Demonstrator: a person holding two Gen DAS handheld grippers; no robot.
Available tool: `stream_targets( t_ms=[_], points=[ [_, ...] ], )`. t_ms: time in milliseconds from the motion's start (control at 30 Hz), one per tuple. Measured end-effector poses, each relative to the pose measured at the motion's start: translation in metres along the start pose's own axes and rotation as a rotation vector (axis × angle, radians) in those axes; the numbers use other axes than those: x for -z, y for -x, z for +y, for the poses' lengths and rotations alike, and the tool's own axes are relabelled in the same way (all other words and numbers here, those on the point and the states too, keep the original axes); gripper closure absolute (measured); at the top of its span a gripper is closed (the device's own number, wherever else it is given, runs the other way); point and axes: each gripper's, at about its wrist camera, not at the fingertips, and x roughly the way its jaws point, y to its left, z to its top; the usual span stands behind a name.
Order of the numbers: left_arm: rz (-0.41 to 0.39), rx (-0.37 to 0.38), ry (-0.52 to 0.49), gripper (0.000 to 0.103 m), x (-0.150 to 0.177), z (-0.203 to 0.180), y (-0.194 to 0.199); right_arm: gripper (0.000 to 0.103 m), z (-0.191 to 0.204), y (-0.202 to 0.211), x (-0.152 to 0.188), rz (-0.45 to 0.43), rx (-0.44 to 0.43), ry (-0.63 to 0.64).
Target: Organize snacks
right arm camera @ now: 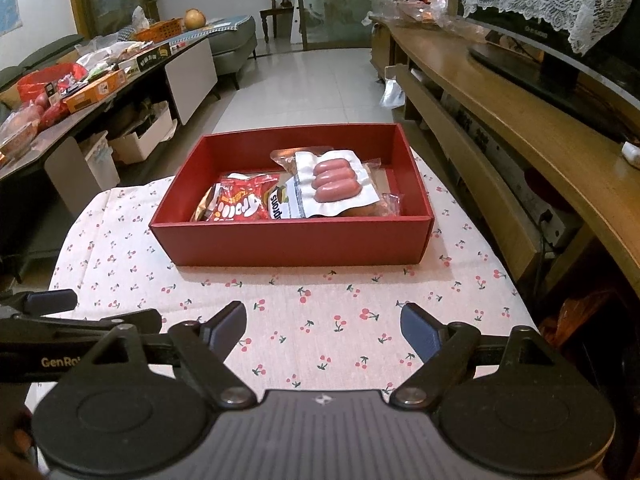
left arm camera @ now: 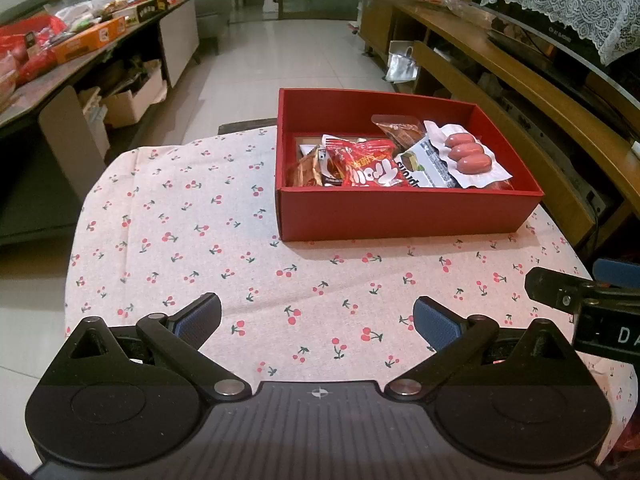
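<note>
Left wrist view shows my left hand-held gripper (left arm camera: pixel 318 320) with its jaws spread wide and nothing between them, low over the desk (left arm camera: pixel 192 216). My right hand-held gripper (right arm camera: pixel 323 326) is the same, wide apart and empty. Ahead of both stands the red box (left arm camera: pixel 400 216), and the snacks lie inside it: the sausage pack (right arm camera: pixel 336 180) on top, the red snack bag (right arm camera: pixel 240 204) to its left, more packets under them.

I think the work is nearly finished, so the risk is small. The sausage pack leans on the other packets, and a push on the box wall could make it slide. The two grippers are also near each other, so a careless move may knock them together.

The cherry-print cloth (right arm camera: pixel 340 320) covers the desk and could wrinkle if a finger drags on it. Around me there is a tiled floor (right arm camera: pixel 304 84), a long wooden cabinet (right arm camera: pixel 520 128) to the right, and a cluttered side table (left arm camera: pixel 80 48) to the left.
</note>
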Motion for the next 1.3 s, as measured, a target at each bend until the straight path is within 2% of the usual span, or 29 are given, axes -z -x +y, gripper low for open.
stream_targets(
  t_ms=[1300],
  points=[
    [0.013,0.003,0.003,0.000,0.0027,-0.0001,-0.0036,0.012,0.0027,-0.0023,0.0011,0.018,-0.005,0.015]
  ],
)
